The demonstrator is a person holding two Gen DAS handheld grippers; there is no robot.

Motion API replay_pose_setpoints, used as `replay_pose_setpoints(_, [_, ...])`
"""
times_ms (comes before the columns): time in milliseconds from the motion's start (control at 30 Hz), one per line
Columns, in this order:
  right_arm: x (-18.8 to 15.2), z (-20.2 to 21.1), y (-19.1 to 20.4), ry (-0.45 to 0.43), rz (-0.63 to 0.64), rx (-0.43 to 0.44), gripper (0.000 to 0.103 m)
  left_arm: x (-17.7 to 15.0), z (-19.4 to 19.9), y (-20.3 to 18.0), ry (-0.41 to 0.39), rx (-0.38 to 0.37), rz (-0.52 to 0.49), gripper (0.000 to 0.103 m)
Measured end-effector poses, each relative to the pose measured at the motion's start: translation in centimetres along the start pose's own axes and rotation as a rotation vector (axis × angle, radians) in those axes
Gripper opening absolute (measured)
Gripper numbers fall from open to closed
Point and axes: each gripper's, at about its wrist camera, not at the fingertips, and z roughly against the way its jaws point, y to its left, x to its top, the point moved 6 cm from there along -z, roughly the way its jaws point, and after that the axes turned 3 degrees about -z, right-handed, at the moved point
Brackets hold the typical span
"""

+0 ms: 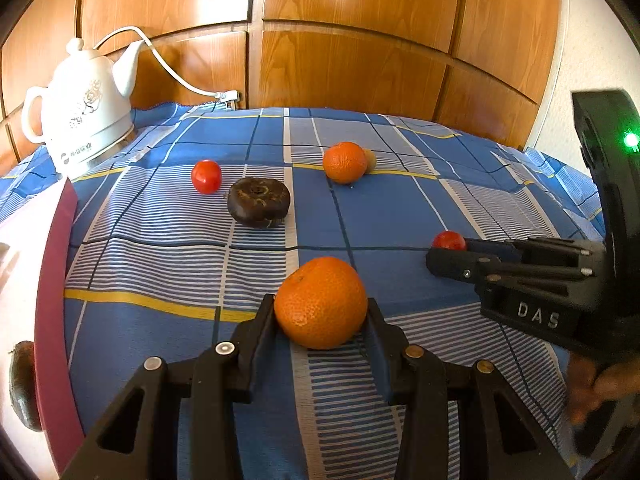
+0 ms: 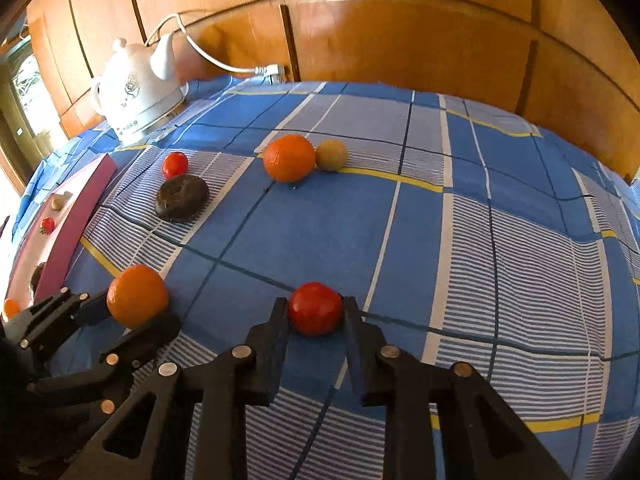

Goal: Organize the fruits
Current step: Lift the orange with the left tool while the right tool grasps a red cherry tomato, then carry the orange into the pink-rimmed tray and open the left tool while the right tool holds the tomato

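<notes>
My left gripper is shut on an orange mandarin that rests on the blue checked cloth. The right wrist view shows that same mandarin at lower left, held in the left gripper. Both pads of my right gripper press on a red tomato, also down on the cloth. From the left wrist view, this tomato peeks out behind the right gripper. Farther back lie a second mandarin, a small yellow-green fruit, another tomato and a dark brown round fruit.
A pale tray with a maroon rim lies along the left edge and holds a dark oval fruit and a small red fruit. A white kettle with its cord stands at the back left. Wooden panels rise behind the table.
</notes>
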Motion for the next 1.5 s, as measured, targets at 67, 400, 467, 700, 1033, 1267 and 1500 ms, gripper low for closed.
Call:
replay_pose_setpoints(67, [-0.2, 0.0, 0.0, -0.021, -0.001, -0.003, 0.027, 0.0, 0.0, 0.0, 0.000, 0.001, -0.001, 0.043])
replay_pose_setpoints(400, [-0.3, 0.0, 0.0, -0.038, -0.009, -0.002, 0.027, 0.3, 0.0, 0.1, 0.022, -0.004, -0.012, 0.040])
replay_pose_setpoints(467, [-0.4, 0.0, 0.0, -0.040, -0.010, 0.000, 0.027, 0.6, 0.2, 0.5, 0.044, -0.024, 0.006, 0.039])
replay_pose_setpoints(700, [-0.4, 0.1, -0.1, -0.045, -0.013, 0.004, 0.027, 2.8, 5.6, 4.6, -0.015, -0.019, 0.132, 0.039])
replay_pose_setpoints(1033, [-0.4, 0.1, -0.1, -0.045, -0.013, 0.003, 0.027, 1.3, 12.8, 18.4, -0.023, 0.218, 0.336, 0.039])
replay_pose_setpoints(1267, [-0.3, 0.1, 0.0, -0.044, -0.009, -0.002, 0.027, -2.7, 13.0, 26.0, 0.063, 0.347, 0.469, 0.039])
replay_pose_setpoints(1500, [-0.3, 0.0, 0.1, -0.043, -0.001, -0.013, 0.027, -4.3, 12.2, 28.5, 0.102, 0.396, 0.506, 0.041])
